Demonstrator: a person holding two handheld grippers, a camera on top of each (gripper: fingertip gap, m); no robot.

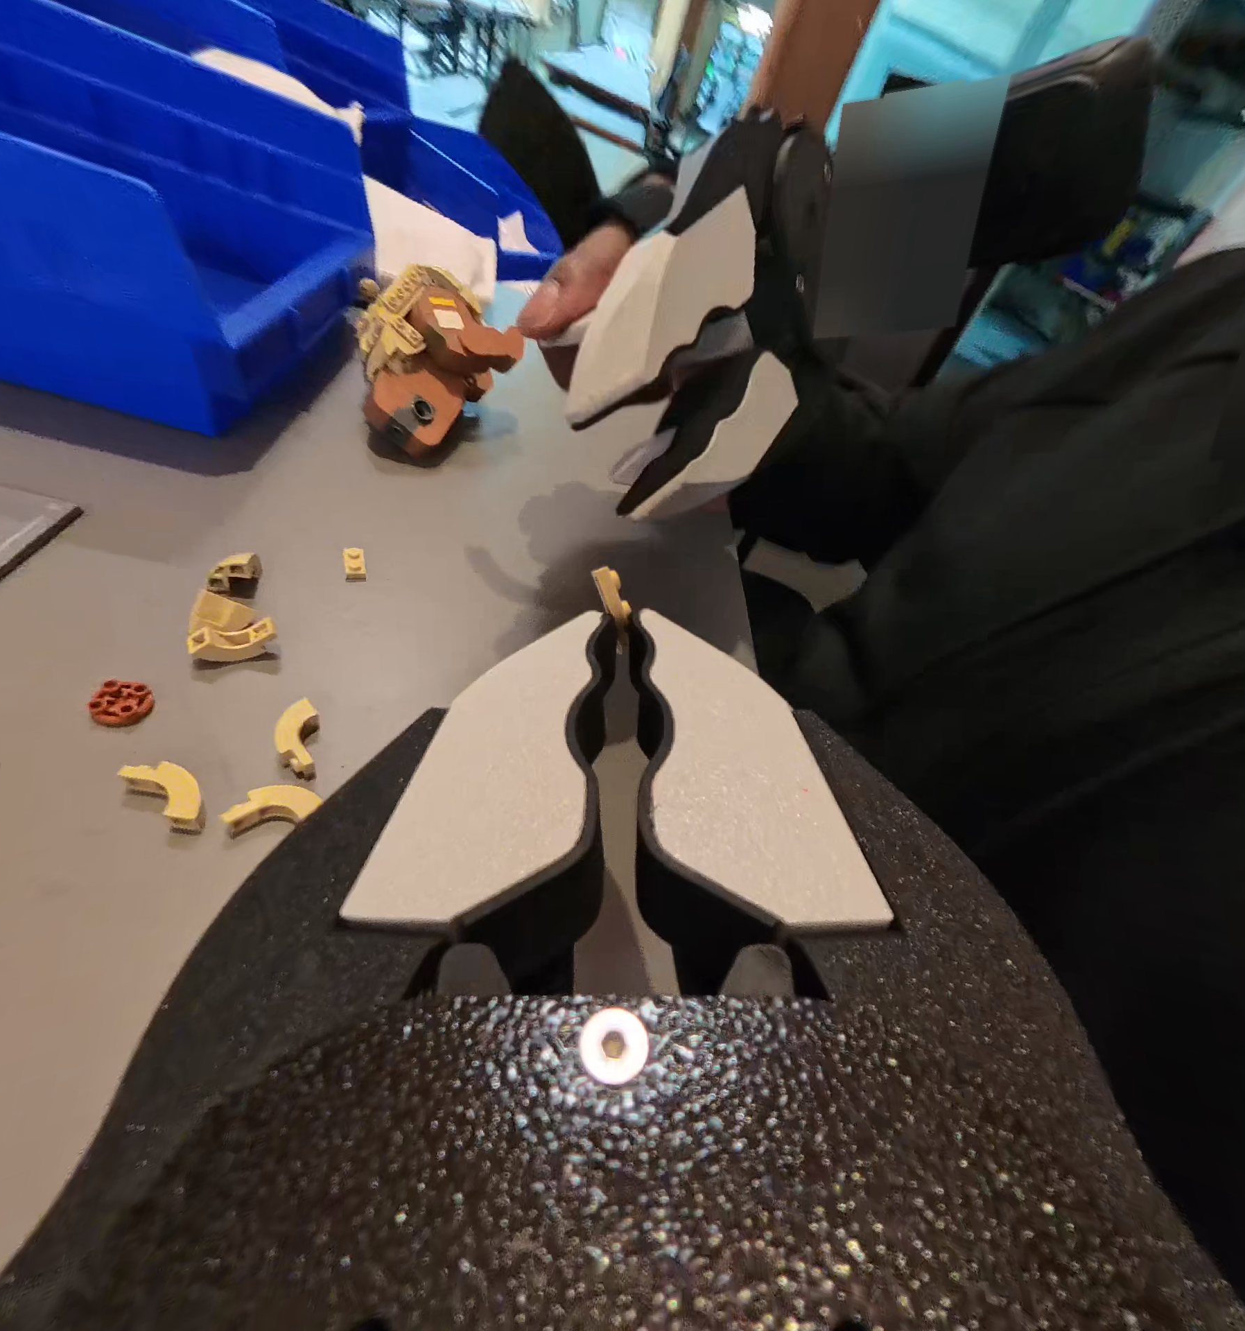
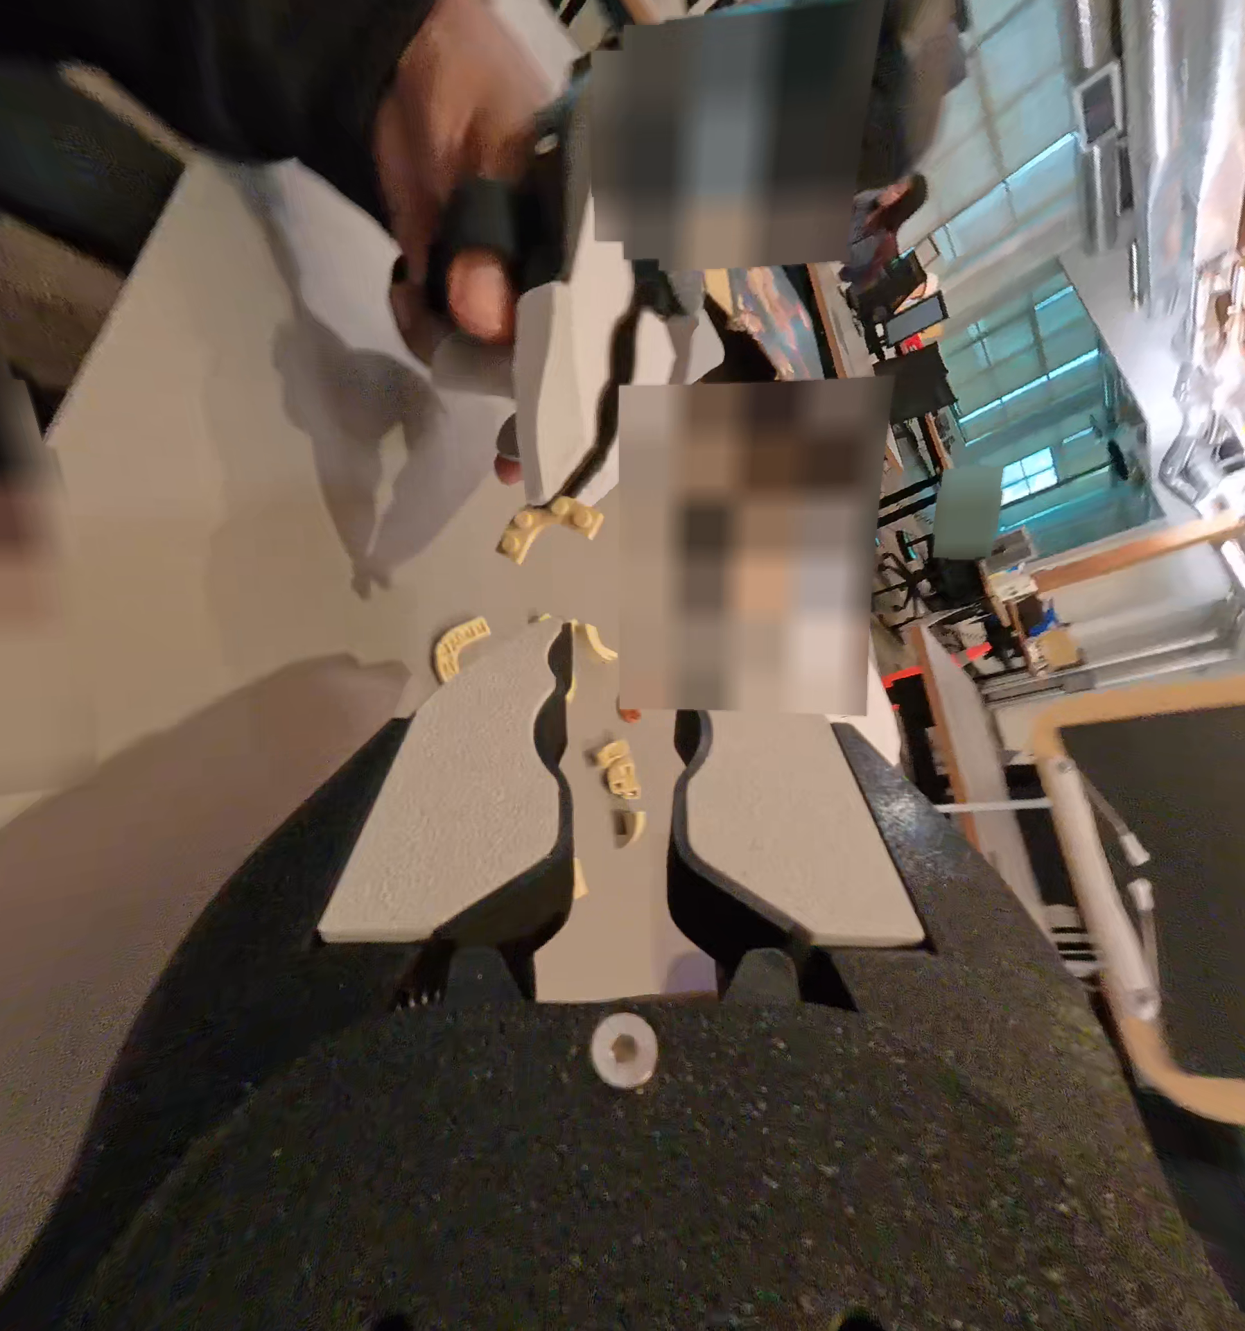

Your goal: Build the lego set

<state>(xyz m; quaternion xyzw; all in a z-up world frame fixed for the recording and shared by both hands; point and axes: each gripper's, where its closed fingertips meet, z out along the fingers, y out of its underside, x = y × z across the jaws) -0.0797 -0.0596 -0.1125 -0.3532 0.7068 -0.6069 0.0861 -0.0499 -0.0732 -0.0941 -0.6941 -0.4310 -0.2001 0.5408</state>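
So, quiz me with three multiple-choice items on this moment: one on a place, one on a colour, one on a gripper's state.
1. Where is the brown and tan brick model?
A. inside a bin
B. on the grey table beside the blue bins
C. in the right gripper

2. What colour is the round studded plate?
A. reddish brown
B. blue
C. white

3. How is the left gripper?
A. wide open
B. shut on a tan arched plate
C. shut on the round plate

Key: B, it lies on the table by the bins; A, plainly reddish brown; B, the fingertips pinch the tan piece.
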